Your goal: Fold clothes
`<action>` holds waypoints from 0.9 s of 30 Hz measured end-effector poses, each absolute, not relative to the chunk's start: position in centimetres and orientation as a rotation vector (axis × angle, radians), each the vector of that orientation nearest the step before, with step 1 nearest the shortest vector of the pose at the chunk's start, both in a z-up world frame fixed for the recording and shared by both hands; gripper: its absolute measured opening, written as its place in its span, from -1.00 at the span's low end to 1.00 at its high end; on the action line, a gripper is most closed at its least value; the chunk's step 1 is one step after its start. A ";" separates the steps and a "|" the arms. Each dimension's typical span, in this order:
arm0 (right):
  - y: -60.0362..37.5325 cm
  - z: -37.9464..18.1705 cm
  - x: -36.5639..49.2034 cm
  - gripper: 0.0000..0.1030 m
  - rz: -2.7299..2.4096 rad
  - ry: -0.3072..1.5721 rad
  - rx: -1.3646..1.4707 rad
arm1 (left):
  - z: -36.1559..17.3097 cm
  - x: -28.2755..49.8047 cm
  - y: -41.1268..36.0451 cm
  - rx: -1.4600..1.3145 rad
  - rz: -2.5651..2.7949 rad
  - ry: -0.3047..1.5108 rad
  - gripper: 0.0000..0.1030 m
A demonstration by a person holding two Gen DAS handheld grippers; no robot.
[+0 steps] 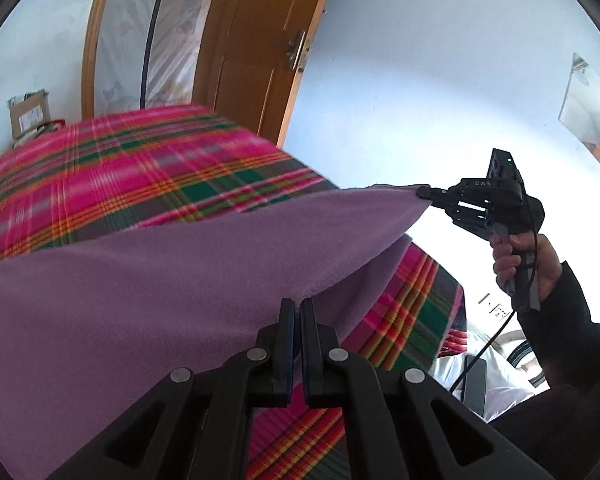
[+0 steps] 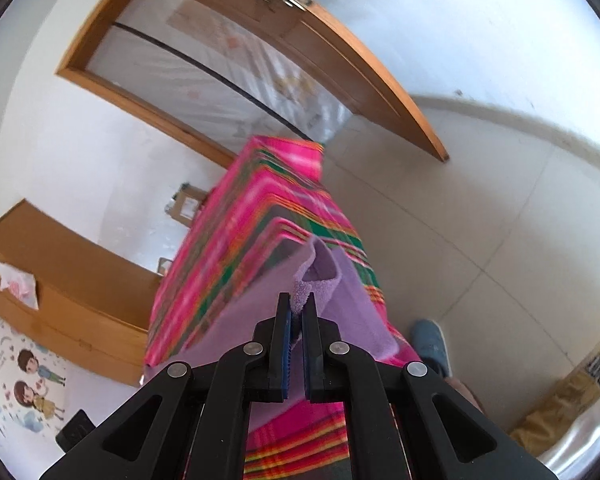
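Purple cloth (image 1: 148, 280) is held up off the plaid bed (image 1: 112, 176), stretched between both grippers. Left gripper (image 1: 294, 304): jaws clenched on the cloth's near edge, fabric running up and away from the tips. Right gripper (image 2: 296, 308): jaws pinched on a bunched corner of the same cloth, pile visibly squashed between the blue pads; in the left view the right gripper's tips sit at the far pointed corner, with the hand (image 1: 520, 256) on its handle. The span between the two grips is taut along the top; the rest hangs and drapes onto the bed. Handling, judged: soft, fleecy, limp, light; no stiffness of its own, so it keeps shape only under tension and sags wherever unsupported. The napped surface should grip the pads well; slip risk looks low, though a thin pinch near the hem could creep out under a hard pull. Best holds are the corners or hem, as now, with even tension. How far folding has got cannot be settled: a doubled layer shows at the right grip.
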State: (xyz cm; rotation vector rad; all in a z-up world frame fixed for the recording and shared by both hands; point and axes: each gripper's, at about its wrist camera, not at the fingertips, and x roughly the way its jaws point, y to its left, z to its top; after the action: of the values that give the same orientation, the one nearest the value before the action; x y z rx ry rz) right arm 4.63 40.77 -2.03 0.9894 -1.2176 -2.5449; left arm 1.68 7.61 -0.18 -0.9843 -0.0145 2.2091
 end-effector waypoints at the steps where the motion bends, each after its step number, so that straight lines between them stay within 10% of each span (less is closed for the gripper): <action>1: 40.8 -2.0 4.6 -0.91 -2.551 -1.210 0.990 | -0.3 1.8 7.6 -0.988 2.203 -0.016 -0.95; 14: 41.8 -6.5 5.3 -0.91 -2.515 -1.305 1.122 | -2.2 2.0 8.3 -1.052 2.136 -0.023 -0.95; 23: 43.4 -7.5 4.3 -0.22 -2.509 -1.336 1.134 | -1.4 3.2 8.4 -1.004 2.048 -0.040 -0.88; 27: 43.8 -7.5 2.2 -0.22 -2.487 -1.269 1.104 | -1.9 2.0 7.7 -1.040 2.141 -0.052 -0.88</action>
State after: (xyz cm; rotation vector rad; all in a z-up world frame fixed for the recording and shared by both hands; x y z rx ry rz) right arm 2.19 43.79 -7.45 1.1044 -1.2695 -2.4865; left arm 2.04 7.72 -1.92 -1.0400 -0.0521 2.1411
